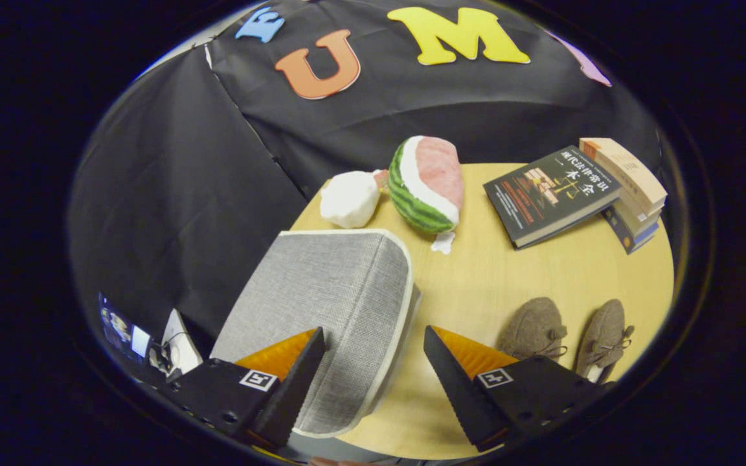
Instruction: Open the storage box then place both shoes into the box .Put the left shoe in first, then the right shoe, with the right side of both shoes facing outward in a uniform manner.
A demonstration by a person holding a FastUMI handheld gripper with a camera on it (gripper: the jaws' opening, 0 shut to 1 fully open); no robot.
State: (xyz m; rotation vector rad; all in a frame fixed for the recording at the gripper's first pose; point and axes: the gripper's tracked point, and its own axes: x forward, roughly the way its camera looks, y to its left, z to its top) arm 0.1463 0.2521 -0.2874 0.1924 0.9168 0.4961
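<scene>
The gripper (pixel 373 340) hangs spread wide, pinching nothing, over the near edge of the grey fabric storage box with cream piping (pixel 327 310), whose lid is closed. Just right of the fingers, a pair of brown suede lace-up shoes (pixel 567 336) sits on the round pale wooden bench (pixel 476 278). Beyond lie a plush watermelon slice (pixel 426 184), a white plush lump (pixel 349 199), and a black paperback with Chinese lettering (pixel 551 194) leaning on stacked books (pixel 629 191).
</scene>
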